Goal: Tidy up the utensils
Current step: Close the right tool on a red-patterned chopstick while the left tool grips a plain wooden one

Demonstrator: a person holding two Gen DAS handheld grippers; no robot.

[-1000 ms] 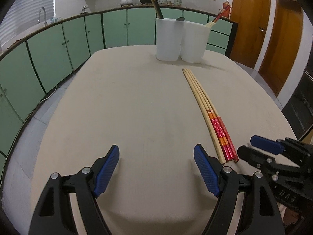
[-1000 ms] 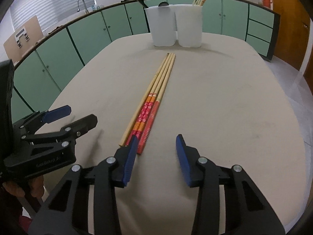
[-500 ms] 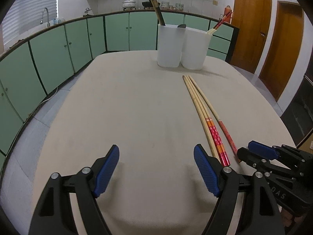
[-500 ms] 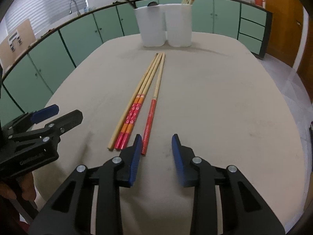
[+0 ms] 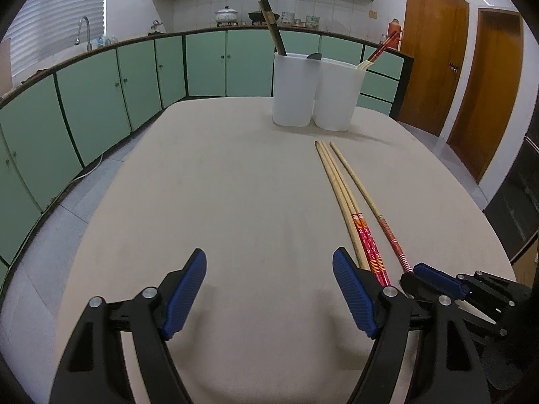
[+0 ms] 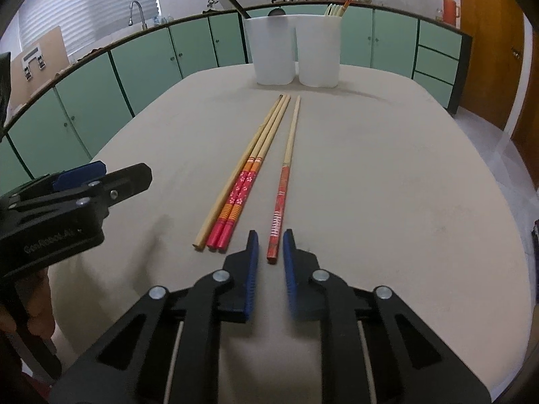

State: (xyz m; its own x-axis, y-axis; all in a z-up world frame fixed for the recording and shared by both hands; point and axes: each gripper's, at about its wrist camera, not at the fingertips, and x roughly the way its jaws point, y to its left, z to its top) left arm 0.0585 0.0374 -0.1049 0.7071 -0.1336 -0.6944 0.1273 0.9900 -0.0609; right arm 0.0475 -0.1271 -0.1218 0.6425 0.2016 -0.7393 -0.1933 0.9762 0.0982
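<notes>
Four long chopsticks lie on the beige table. Three of them [image 6: 249, 175] lie together, and a single red-ended chopstick [image 6: 284, 181] lies apart to their right. My right gripper [image 6: 271, 245] is closing, with that single chopstick's red end between its blue pads and a gap showing on both sides. In the left wrist view the same chopstick [image 5: 370, 202] runs into the right gripper's tip [image 5: 416, 276]. My left gripper [image 5: 269, 269] stands wide open over bare table left of the chopsticks, with nothing between its fingers.
Two white containers [image 6: 273, 50] [image 6: 318, 50] stand side by side at the table's far end, holding dark utensils and chopsticks. Green cabinets curve around behind. Wooden doors [image 5: 434, 67] are at the right. The table edge is close under both grippers.
The right gripper's jaws narrowed around the red end of one chopstick, which now lies apart to the right of the other three. The left gripper stayed put and open.
</notes>
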